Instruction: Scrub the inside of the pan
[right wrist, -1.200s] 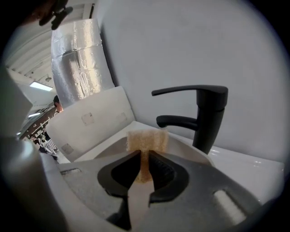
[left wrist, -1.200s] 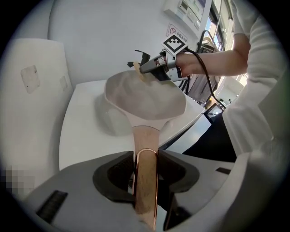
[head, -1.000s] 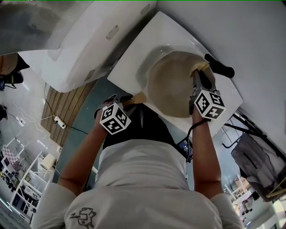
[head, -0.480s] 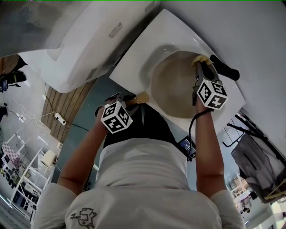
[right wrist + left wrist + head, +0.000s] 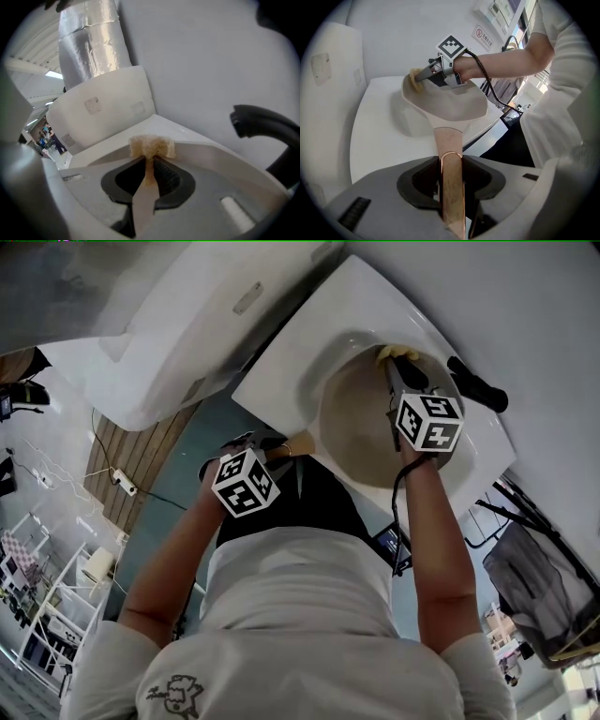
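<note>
Pan (image 5: 356, 432) one, sponge (image 5: 396, 353) one, sink (image 5: 281, 367) one.

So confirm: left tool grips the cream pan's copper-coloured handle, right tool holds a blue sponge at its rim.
Wrong colour: the right gripper view shows the right tool holding a tan sponge, not blue, at the rim. The left tool does grip the cream pan's copper-coloured handle.

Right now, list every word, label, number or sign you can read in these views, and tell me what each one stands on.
No text can be read in any view.
Wall sign: a red prohibition circle with print beside it, too small to read.
Wall panel: markings too blurred to read.
Marker cubes: black-and-white square codes only, no letters.
Shirt graphic: a drawing, no legible words.
</note>
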Demonstrator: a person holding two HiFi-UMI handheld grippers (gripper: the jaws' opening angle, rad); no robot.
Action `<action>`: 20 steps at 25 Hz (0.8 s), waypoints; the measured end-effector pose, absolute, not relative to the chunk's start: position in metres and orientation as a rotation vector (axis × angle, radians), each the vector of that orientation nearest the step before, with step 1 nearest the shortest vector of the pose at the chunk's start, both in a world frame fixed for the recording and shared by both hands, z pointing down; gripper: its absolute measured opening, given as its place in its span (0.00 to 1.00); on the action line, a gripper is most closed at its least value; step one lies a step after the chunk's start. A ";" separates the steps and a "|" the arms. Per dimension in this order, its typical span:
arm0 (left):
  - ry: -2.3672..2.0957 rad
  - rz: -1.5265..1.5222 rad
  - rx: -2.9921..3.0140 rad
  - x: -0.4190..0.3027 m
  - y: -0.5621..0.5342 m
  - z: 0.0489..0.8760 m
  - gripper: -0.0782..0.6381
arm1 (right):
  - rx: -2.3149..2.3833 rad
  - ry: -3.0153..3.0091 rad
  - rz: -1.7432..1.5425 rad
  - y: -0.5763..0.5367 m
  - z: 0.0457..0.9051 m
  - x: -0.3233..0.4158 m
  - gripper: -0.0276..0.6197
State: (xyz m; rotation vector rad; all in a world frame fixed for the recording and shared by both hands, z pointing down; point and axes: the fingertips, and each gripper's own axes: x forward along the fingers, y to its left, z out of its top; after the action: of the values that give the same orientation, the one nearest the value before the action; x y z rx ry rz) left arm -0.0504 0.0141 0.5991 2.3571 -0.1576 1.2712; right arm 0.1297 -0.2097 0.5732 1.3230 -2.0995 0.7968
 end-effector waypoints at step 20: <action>-0.169 1.262 2.359 -0.053 0.013 0.599 0.33 | 0.502 -2.280 0.922 -0.123 0.597 0.012 0.13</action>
State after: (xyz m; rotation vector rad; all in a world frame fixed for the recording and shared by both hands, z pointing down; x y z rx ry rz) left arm -0.0525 0.0133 0.5986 2.3586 -0.1686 1.2620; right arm 0.0124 -0.1231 0.5971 0.5017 -2.2804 0.9221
